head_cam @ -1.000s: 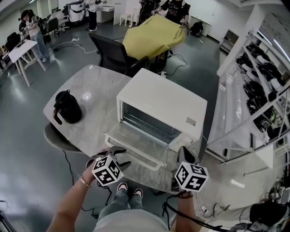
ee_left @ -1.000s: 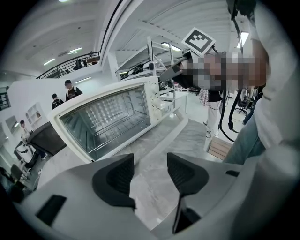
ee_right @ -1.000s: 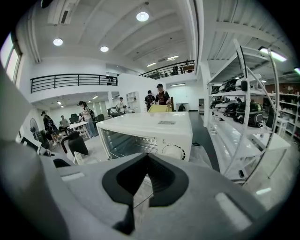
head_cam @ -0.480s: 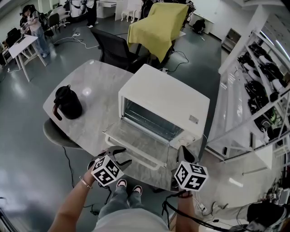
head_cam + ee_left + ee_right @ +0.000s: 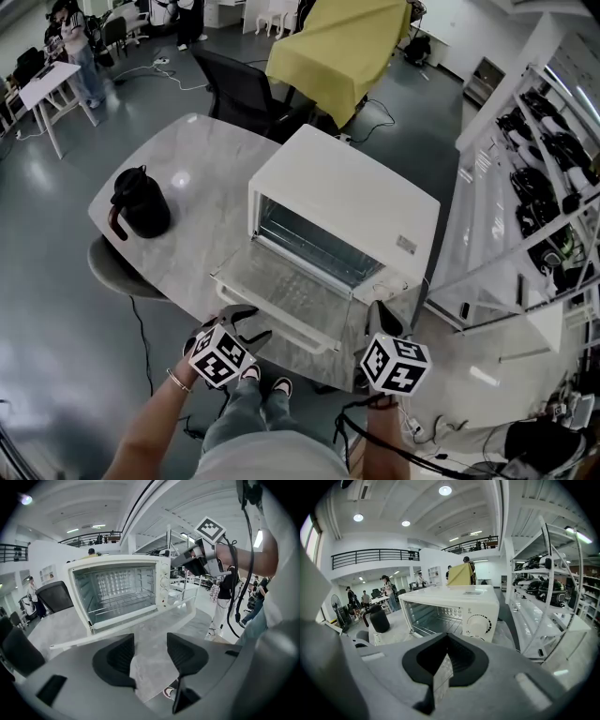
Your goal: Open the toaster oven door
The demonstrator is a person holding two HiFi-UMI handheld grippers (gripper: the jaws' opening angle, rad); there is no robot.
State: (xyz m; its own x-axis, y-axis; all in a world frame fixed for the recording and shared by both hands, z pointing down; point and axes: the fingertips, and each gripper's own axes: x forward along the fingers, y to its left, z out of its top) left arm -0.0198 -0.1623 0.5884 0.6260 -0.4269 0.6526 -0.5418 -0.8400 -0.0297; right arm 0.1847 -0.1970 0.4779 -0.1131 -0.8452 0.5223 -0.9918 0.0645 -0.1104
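Both grippers sit at the frame's bottom, facing the toaster oven (image 5: 342,211), whose door (image 5: 281,300) already lies flat at centre, its long edge crossways. The left gripper (image 5: 150,651), jaws apart and empty, sits just beside that edge. The right gripper (image 5: 445,665) is pinched closed on nothing.

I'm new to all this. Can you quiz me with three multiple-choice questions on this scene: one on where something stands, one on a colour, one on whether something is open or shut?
1. Where is the black jug?
A) on top of the oven
B) on the table, left of the toaster oven
C) inside the oven

2. What colour is the oven's casing?
A) white
B) red
C) black

3. How is the oven door?
A) shut
B) taken off
C) folded down, open

Answers: B, the jug stands apart on the marble top; A, the casing is white all over; C, the door lies flat and the rack inside shows.
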